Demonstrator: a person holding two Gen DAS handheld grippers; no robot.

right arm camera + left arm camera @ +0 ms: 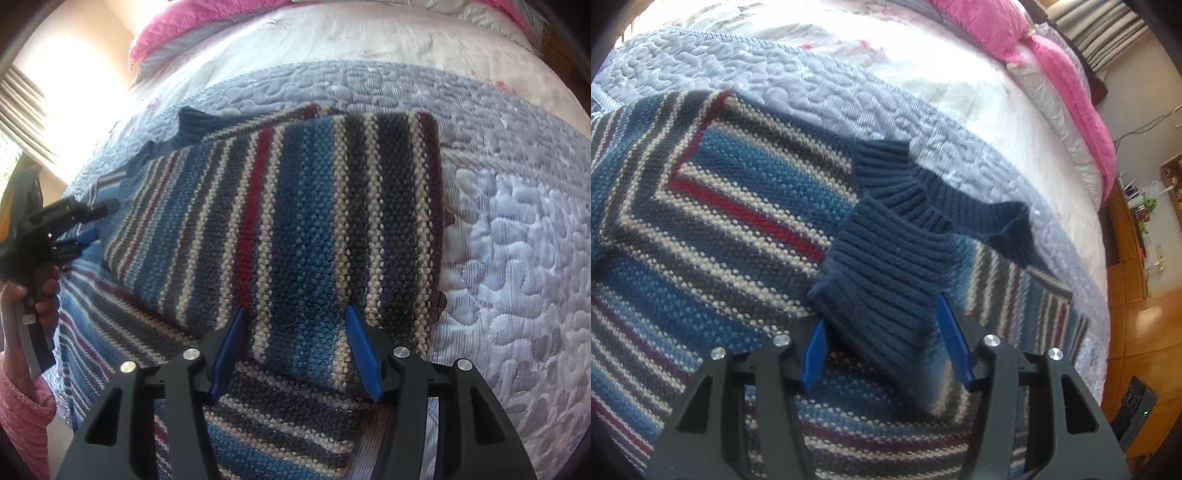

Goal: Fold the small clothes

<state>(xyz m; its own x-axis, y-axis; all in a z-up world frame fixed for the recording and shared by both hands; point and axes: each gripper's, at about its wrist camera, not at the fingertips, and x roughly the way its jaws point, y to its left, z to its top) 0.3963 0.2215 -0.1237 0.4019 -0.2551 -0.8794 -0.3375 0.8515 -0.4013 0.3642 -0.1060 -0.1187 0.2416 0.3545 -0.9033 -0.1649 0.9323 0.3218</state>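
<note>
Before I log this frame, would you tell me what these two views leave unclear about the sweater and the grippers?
- Left wrist view: the left gripper straddles the navy cuff; the cuff hides whether the fingers pinch it.
- Right wrist view: the right gripper's fingertips meet the folded sweater; contact is unclear.
- Both views: the sweater's near edge is cut off by the frame.

1. Bed [979, 122] covered by pale blue quilted bedspread [517, 229] with stitched pebble pattern.
2. Pink quilt [1067, 77] along far edge, by the headboard side.
3. Striped knit sweater [295, 221] lying directly on the bedspread, partly folded, stripes in blue, cream, grey, red.
4. Navy ribbed cuff [886, 277] resting on the sweater body; navy collar [960, 199] touching bedspread.
</note>
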